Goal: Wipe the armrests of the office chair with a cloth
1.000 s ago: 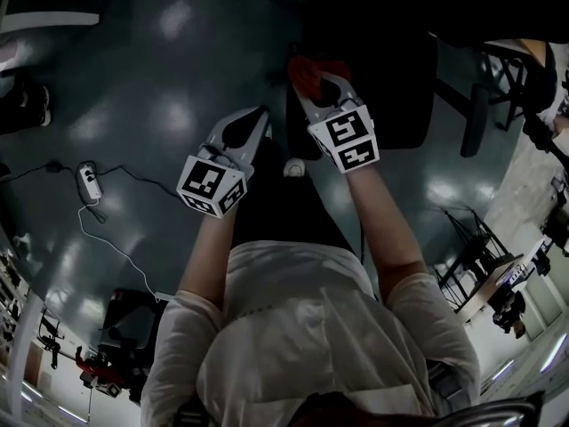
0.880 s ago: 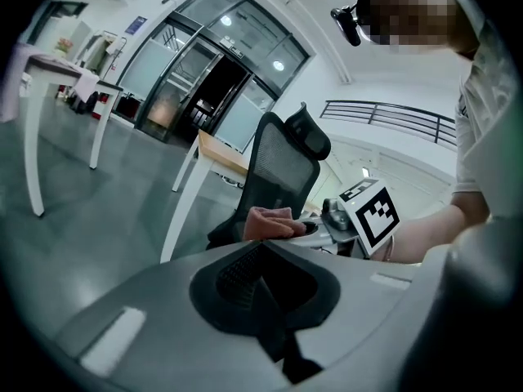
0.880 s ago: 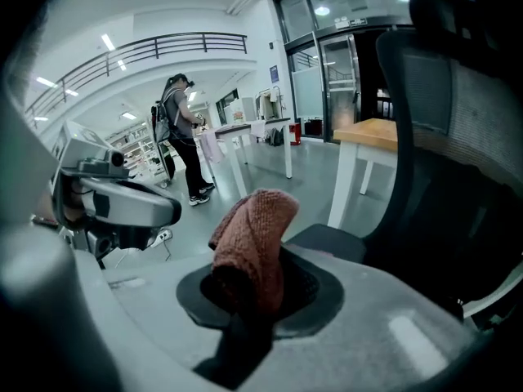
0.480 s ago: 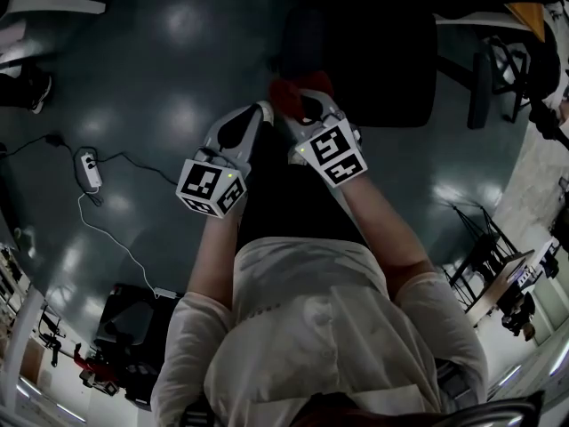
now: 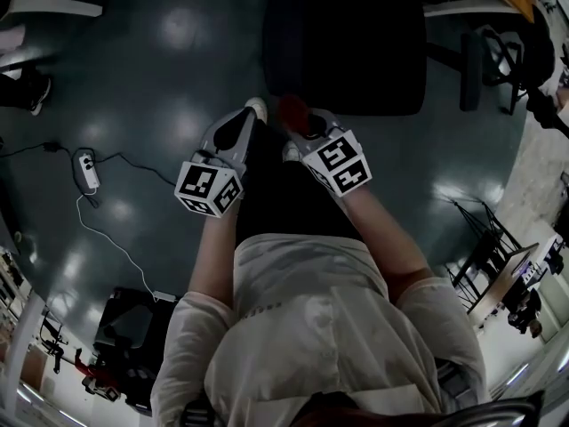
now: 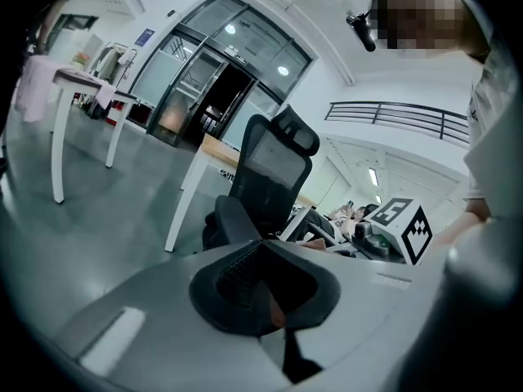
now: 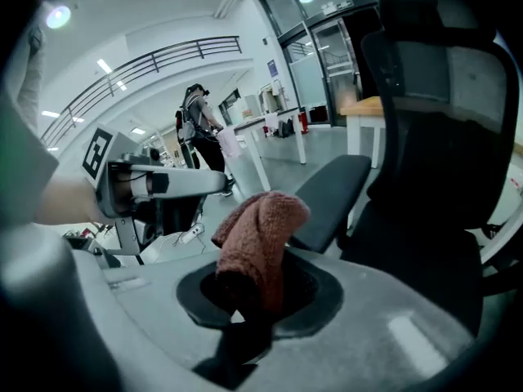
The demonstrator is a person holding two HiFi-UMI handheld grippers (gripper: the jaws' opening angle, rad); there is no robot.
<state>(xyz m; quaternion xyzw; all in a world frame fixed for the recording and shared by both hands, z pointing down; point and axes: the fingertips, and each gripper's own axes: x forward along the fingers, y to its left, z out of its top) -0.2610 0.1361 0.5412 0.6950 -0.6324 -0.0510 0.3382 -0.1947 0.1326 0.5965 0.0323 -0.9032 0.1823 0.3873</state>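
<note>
The black office chair [image 5: 347, 43] stands just ahead of me, its seat dark at the top of the head view. My right gripper [image 5: 298, 118] is shut on a red-brown cloth [image 5: 292, 108], a little short of the seat's near edge. In the right gripper view the cloth [image 7: 257, 235] sticks up from the jaws, with a chair armrest [image 7: 331, 190] and the backrest [image 7: 425, 137] behind it. My left gripper [image 5: 247, 118] is shut with nothing in it, beside the right one. The left gripper view shows the chair [image 6: 270, 170] and its headrest.
A power strip [image 5: 86, 172] with a trailing cable lies on the floor at left. A black case [image 5: 133, 323] sits at lower left. Another dark chair [image 5: 484, 60] stands at right. A wooden-topped desk [image 6: 204, 149] is behind the chair. A person [image 7: 196, 125] stands far off.
The chair has come nearer in the head view. The right gripper with the cloth has drifted left and back, closer to the left gripper. Both stay shut.
</note>
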